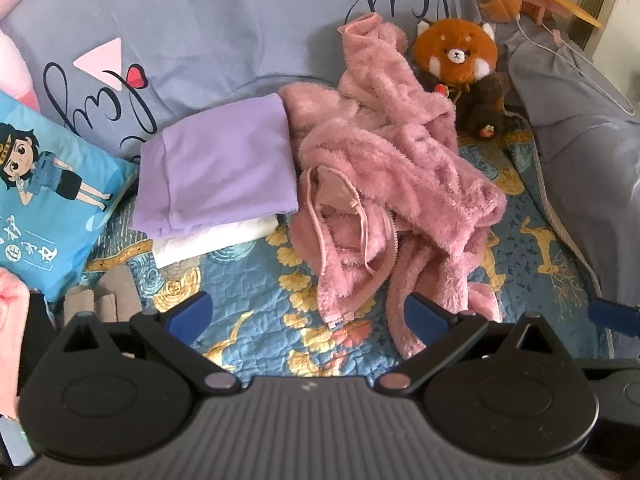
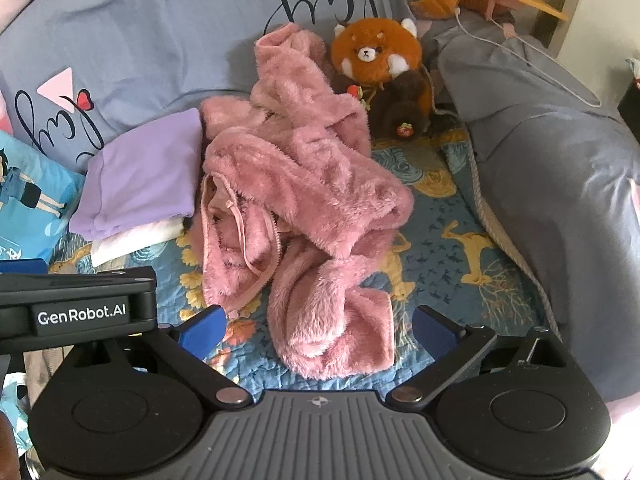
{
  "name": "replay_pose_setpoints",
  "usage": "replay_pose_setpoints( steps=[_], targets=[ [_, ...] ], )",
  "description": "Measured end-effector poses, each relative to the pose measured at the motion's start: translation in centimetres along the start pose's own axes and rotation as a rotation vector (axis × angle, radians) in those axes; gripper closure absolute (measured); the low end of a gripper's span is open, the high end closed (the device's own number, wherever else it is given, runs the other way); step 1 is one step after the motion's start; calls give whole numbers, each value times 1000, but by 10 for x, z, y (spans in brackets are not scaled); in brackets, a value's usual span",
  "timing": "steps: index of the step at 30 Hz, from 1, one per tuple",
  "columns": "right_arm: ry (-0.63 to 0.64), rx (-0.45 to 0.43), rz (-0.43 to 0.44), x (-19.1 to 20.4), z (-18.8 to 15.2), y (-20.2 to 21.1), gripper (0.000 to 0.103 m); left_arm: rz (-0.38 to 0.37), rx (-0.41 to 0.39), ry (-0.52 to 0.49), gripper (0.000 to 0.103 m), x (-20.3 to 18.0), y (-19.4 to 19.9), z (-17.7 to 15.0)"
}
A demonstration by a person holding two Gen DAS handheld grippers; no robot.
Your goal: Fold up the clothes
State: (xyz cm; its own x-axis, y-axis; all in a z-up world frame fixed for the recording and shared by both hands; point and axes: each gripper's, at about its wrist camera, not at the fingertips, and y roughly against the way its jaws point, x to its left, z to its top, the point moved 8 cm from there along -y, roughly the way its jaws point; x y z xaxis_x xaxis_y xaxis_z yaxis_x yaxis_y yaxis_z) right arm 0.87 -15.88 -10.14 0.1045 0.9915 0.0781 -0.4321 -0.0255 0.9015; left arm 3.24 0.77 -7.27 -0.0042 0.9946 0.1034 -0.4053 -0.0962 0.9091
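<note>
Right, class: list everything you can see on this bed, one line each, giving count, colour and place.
fleece jacket: one, pink, crumpled mid-bed, unzipped
folded top: one, lilac, left of the jacket, on the white garment
folded white garment: one, under the lilac top
plush red panda: one, orange and brown, behind the jacket
quilt: one, blue with yellow print, under everything
duvet: one, grey with script print, at the back
cartoon cushion: one, blue, far left
cable: one, white, back right
left hand-held gripper: one, black, blue pads, open
right hand-held gripper: one, black, blue pads, open over a sleeve
</note>
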Motion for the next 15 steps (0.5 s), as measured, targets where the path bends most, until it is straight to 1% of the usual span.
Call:
replay_pose_setpoints(
  steps=[3, 7, 15],
  targets=[
    [-17, -1, 13, 4, 2, 2, 3, 2, -3, 0, 0, 0, 0, -1],
    [-10, 15, 11, 3, 1, -2, 2, 4, -6, 1, 0, 1, 0, -2],
    [-9, 14, 14, 4, 0, -2, 2, -1, 0, 10, 0, 5, -2, -3]
  ],
)
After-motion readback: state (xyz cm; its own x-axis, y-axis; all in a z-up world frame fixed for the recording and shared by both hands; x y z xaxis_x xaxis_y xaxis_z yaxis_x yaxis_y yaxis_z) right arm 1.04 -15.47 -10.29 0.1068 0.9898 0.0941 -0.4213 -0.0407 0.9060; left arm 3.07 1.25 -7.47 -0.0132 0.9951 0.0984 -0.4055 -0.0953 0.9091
